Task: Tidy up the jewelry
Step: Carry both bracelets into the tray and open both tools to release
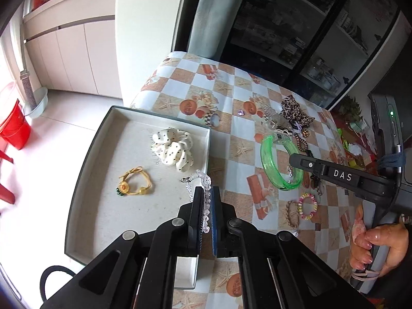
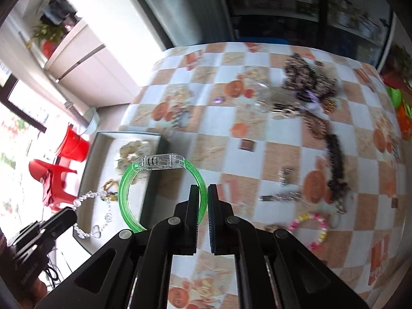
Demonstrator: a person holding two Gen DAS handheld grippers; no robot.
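Note:
My left gripper (image 1: 206, 195) is shut on a clear crystal bead bracelet (image 1: 203, 180) and holds it over the right edge of the grey tray (image 1: 103, 134). The tray holds a white dotted scrunchie (image 1: 172, 148) and a yellow sunflower cord bracelet (image 1: 134, 184). My right gripper (image 2: 203, 193) is shut on a green translucent bangle (image 2: 123, 193) with a clear clasp, held above the table near the tray's edge (image 2: 152, 195). The bangle (image 1: 267, 159) and the right gripper (image 1: 293, 158) also show in the left wrist view. The left gripper (image 2: 68, 215) with the crystal bracelet (image 2: 90, 195) shows at lower left in the right wrist view.
On the checkered tablecloth (image 1: 231, 118) lie a leopard scrunchie (image 1: 296, 110), hair clips, a dark spiral hair tie (image 1: 301, 143), a pastel bead bracelet (image 1: 307, 206) and a braided bracelet (image 1: 292, 213). Red stools (image 2: 56, 180) and a red bucket (image 1: 15, 128) stand on the floor left of the table.

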